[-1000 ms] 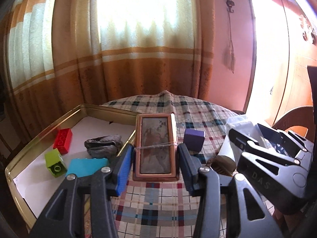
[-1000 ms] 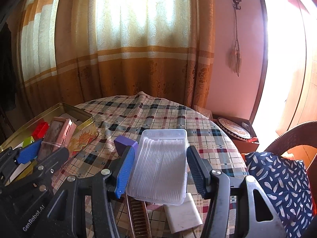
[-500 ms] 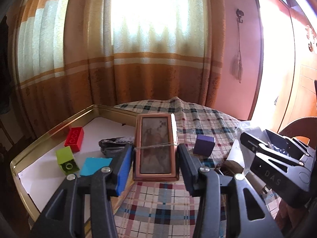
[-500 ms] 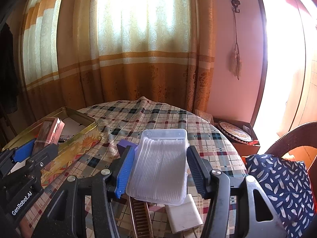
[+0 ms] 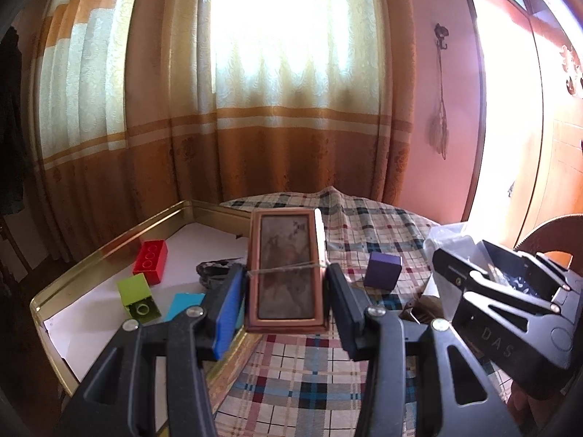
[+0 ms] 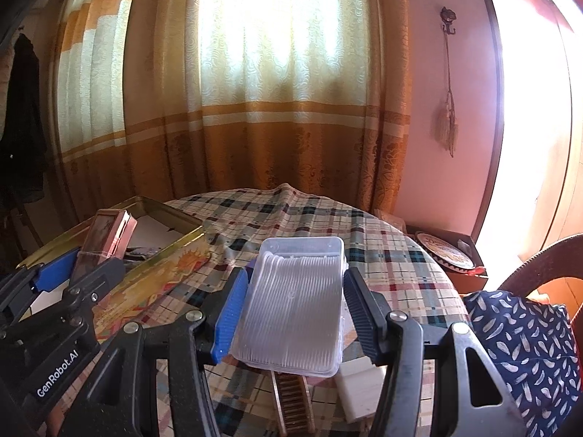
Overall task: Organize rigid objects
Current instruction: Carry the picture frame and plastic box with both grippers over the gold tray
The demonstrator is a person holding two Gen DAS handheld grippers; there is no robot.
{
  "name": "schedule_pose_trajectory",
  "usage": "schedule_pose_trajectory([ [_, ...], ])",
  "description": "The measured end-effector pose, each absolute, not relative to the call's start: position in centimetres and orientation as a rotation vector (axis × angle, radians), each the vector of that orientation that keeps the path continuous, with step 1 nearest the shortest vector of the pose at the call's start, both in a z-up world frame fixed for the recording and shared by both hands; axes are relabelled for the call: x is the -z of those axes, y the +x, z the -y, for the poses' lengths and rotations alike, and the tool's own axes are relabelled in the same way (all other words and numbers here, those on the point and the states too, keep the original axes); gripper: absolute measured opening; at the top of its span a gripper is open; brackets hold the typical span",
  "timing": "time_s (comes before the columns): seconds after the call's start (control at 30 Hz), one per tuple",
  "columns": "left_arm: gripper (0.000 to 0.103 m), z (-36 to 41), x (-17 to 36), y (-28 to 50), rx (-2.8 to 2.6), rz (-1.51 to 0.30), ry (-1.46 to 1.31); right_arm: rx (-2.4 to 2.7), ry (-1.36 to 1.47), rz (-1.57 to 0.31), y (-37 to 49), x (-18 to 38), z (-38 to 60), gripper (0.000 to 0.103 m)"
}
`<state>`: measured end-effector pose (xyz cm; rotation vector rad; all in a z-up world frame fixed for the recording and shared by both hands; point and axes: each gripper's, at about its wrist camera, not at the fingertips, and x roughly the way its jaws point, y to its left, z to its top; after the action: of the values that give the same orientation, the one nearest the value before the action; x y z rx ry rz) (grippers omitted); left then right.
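Observation:
My left gripper (image 5: 286,302) is shut on a copper-framed flat case (image 5: 285,266) and holds it above the right rim of the gold tin tray (image 5: 109,244). The case also shows in the right wrist view (image 6: 109,233). In the tray lie a red brick (image 5: 151,261), a green brick (image 5: 137,296), a cyan piece (image 5: 184,302) and a dark crumpled lump (image 5: 215,271). My right gripper (image 6: 291,313) is shut on a clear plastic box (image 6: 295,298), lifted above the plaid tablecloth (image 6: 291,211). A purple cube (image 5: 382,271) stands on the cloth.
Under the right gripper lie a white block (image 6: 359,389) and a brown comb-like piece (image 6: 291,397). A wicker chair with blue patterned cloth (image 6: 524,342) stands at right. A box with a decorated plate (image 6: 444,251) sits beyond the table. Curtains hang behind.
Both grippers have risen with their loads; the table and tray sit lower in both views. The left gripper with the case has shifted toward the tray.

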<state>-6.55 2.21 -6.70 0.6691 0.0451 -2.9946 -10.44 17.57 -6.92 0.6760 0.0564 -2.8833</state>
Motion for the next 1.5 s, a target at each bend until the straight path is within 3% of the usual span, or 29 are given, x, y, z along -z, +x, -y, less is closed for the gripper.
schedule_pose_trajectory([
  [1.5, 0.046, 2.1, 6.4, -3.8, 2.958, -0.109, 0.566, 2.801, 0.596, -0.105, -7.7, 6.8, -13.3, 0.057],
])
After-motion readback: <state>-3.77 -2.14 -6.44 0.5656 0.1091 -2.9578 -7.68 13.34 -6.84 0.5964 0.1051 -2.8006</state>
